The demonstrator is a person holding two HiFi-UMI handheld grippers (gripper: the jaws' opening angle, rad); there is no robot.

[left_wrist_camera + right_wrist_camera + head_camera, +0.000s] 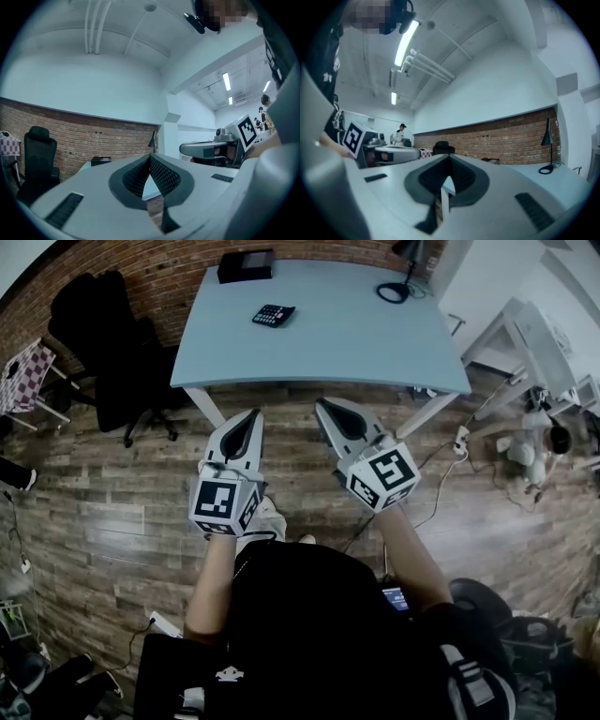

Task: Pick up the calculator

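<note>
The calculator [273,315] lies flat on the pale blue table [347,343], toward its far left part, with bare tabletop all round it. A black box [246,265] sits at the table's far edge, beyond the calculator, and a black lamp [405,273] stands at the far right corner. Both grippers are held side by side over the wooden floor [112,521], short of the table's near edge and well apart from the calculator. The left gripper [251,416] points toward the table with its 2 fingers pressed together at the tips and nothing between them. The right gripper [323,407], just beside it, is closed the same way and also empty. A black office chair [112,343] stands left of the table, against the brick wall [178,277]. In the left gripper view the wall, the chair and the lamp show beyond the closed tips. A person [534,442] is low on the floor at the right, well apart from the table.
</note>
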